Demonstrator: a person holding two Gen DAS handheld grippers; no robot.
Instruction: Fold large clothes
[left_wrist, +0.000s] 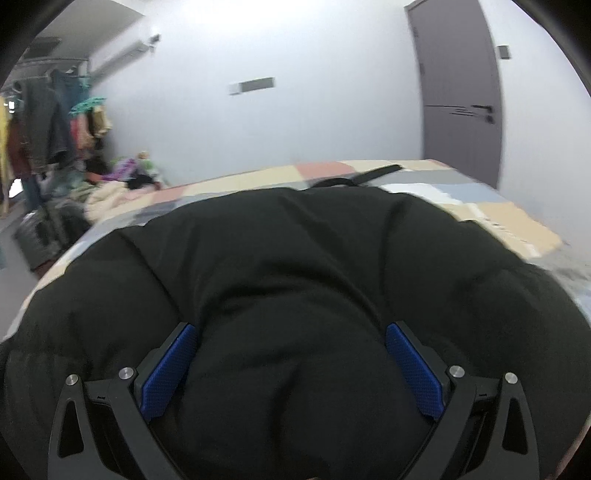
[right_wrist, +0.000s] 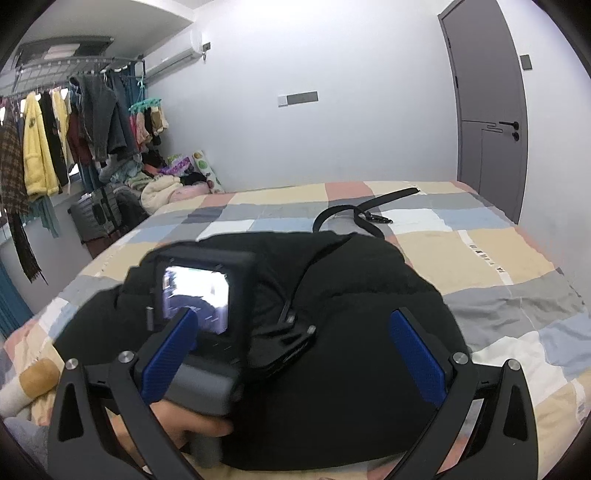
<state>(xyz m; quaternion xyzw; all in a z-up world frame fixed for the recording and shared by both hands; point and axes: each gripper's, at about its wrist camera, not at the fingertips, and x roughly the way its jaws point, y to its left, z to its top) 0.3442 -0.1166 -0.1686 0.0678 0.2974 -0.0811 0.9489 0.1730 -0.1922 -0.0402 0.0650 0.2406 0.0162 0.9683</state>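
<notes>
- Black padded fabric fills the space between our left gripper fingers; the jaws stand wide apart with the coat bulging between the blue pads, not pinched.
- Our right gripper hangs above the coat near its front edge, jaws likewise wide apart and holding nothing.
- From the right wrist view, the left unit sits on the coat's left part, its camera screen lit and a hand wrapped round its grey handle.
- On the checked bedspread the coat lies as a rounded, bunched mound, near the bed's front edge, not yet a flat folded stack.
- Just beyond the coat, a black belt curls on the bedspread; one end seems to touch or tuck under the coat, though we cannot tell for sure.
- Well beyond the coat on the left, a clothes rack and a heap of laundry stand by the wall; a grey door is beyond it on the right.
- We judge the step as pressing or gathering the coat partway through a fold.
- Next we need both jaws to close on an edge layer, left and right of the mound, then carry it evenly across so the padding does not spring back.
</notes>
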